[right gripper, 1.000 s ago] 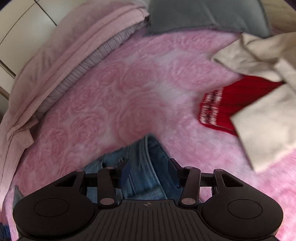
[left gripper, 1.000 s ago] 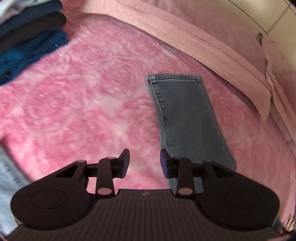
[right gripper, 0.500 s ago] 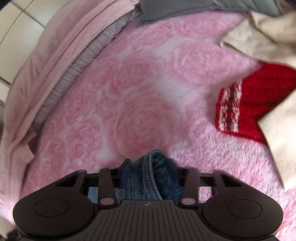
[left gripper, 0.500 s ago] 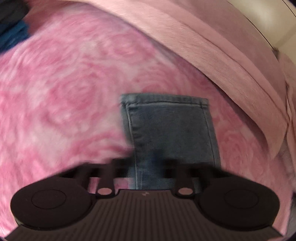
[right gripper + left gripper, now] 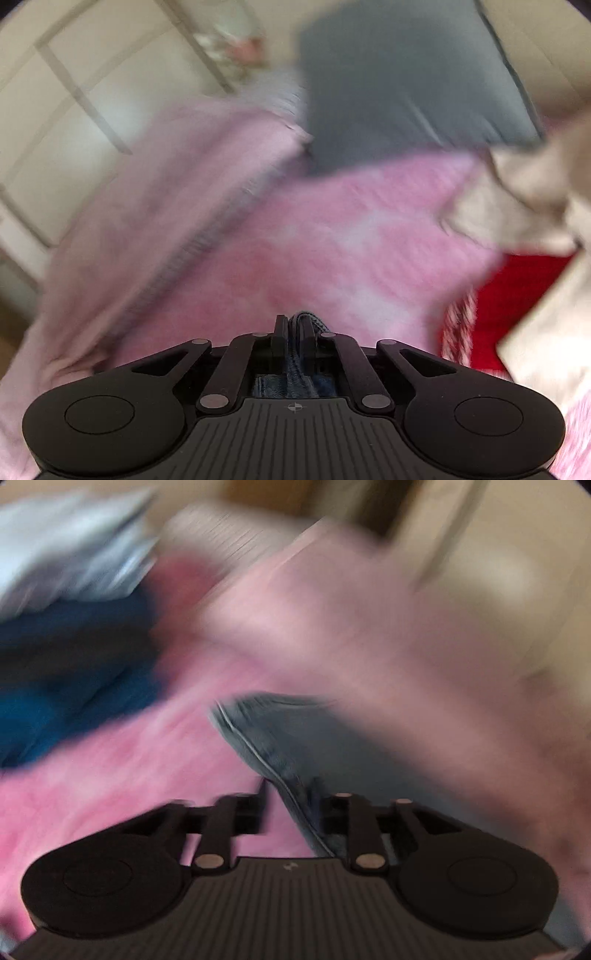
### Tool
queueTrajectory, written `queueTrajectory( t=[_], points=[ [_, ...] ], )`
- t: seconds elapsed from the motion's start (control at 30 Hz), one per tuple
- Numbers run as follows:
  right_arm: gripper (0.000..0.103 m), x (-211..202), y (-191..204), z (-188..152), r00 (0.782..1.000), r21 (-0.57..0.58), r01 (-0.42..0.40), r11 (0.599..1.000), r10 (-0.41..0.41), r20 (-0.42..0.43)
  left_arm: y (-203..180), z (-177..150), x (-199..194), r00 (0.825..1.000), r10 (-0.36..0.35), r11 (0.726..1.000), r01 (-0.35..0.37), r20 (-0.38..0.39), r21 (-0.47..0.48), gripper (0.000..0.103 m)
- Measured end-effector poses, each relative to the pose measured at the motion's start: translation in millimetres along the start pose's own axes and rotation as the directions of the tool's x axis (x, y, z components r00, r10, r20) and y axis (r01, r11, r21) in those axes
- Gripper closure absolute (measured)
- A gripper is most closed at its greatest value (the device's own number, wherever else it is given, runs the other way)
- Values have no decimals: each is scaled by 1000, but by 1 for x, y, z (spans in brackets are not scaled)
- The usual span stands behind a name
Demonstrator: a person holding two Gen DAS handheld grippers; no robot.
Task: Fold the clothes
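- Right wrist view: the right gripper (image 5: pixel 294 334) has its two black fingers squeezed close together, and a bunched bit of blue jeans (image 5: pixel 308 322) is pinched between them.
- A small hump of denim pokes out just past the fingertips (image 5: pixel 279 330). More denim shows behind them, down near the gripper's body.
- The jeans in this view look dark blue and crumpled, with a thick seam at the top.
- Past the gripper lies a fluffy pink blanket (image 5: pixel 332 236). A gray pillow (image 5: pixel 406 81) sits at the far end of it.
- A red knit sweater (image 5: pixel 517 295) with a white pattern at its edge lies on the right, partly under a beige cloth (image 5: pixel 535 206).
- This picture is blurry, so small things are hard to make out.
- Left wrist view: the left gripper (image 5: pixel 293 805) has its fingers spread apart with a wide gap between them.
- The jeans (image 5: pixel 295 738) run from the middle of the picture down toward the gripper. Their seamed edge passes through the gap, close to the right-side finger (image 5: pixel 327 806). I cannot tell if that finger touches the cloth.
- Here the jeans look light blue and fairly flat, with a pale stitched seam along the left edge. They lie on the pink blanket (image 5: pixel 110 775).
- A pale pink cover (image 5: pixel 369 627) sits past the jeans. Dark blue clothes (image 5: pixel 66 672) are piled at the left.
- This picture is very blurry too.
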State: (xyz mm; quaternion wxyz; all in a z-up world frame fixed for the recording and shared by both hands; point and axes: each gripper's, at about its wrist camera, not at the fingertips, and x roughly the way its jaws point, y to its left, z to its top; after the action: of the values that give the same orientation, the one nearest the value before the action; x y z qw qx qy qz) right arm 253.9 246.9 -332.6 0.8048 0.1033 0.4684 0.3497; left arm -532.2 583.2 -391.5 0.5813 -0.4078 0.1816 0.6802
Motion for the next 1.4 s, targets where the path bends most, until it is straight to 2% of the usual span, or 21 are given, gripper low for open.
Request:
queueTrajectory(
  t=[0.03,0.07,0.13,0.23,0.3,0.4,0.5,0.63,0.73,0.8,0.87,0.93,1.07,1.2,1.23,1.27,1.4],
  points=[
    [69,7,2,-2,999,-6,34,999,-34,-17,0,-8,6,1000,23,1000,-23,-17,3,80],
    [55,13,6,-5,997,-21,70,997,-70,-26,-2,-15,3,1000,10,1000,-10,-5,19,80],
    [47,6,12,-7,997,-54,74,996,-75,-20,-11,-30,-8,999,-25,997,22,35,75,78],
    [46,-20,10,-14,996,-142,79,987,-85,-41,-24,-44,-27,998,-49,984,43,31,176,77],
    [46,-39,7,-20,994,-202,81,976,-94,-56,-26,-55,-40,997,-71,980,71,-8,187,77],
    [46,-73,-15,-40,990,-211,42,977,-69,-121,-23,-74,-70,990,-118,978,130,-79,165,78],
    [46,-93,-31,-58,983,-223,23,975,-62,-170,-22,-101,-99,973,-167,971,190,-157,145,78],
    [46,-109,-47,-77,973,-254,11,967,-69,-222,-17,-140,-126,946,-179,962,226,-272,155,78],
    [47,-122,-58,-91,963,-276,0,961,-75,-260,-22,-165,-142,930,-179,957,240,-322,161,79],
    [48,-130,-66,-100,955,-291,-7,957,-80,-285,-27,-179,-151,917,-189,954,256,-351,155,79],
    [59,-128,-69,-101,951,-312,-17,950,-81,-299,-36,-187,-157,904,-210,948,282,-372,149,79],
    [64,-124,-71,-101,947,-333,-29,942,-82,-312,-46,-192,-163,891,-232,937,312,-389,157,79],
    [63,-116,-75,-101,938,-376,-52,925,-85,-337,-65,-204,-173,869,-261,902,375,-421,215,79],
    [64,-109,-79,-101,928,-416,-76,906,-89,-362,-78,-214,-175,862,-255,898,379,-438,224,79],
    [87,-107,-80,-101,925,-426,-82,901,-90,-368,-80,-216,-175,860,-258,898,382,-441,219,79],
    [96,-105,-80,-101,923,-436,-88,896,-91,-374,-82,-217,-176,859,-260,897,384,-442,219,79],
    [97,-99,-84,-100,913,-463,-106,880,-98,-396,-93,-221,-173,865,-238,899,368,-442,236,79]
  ],
)
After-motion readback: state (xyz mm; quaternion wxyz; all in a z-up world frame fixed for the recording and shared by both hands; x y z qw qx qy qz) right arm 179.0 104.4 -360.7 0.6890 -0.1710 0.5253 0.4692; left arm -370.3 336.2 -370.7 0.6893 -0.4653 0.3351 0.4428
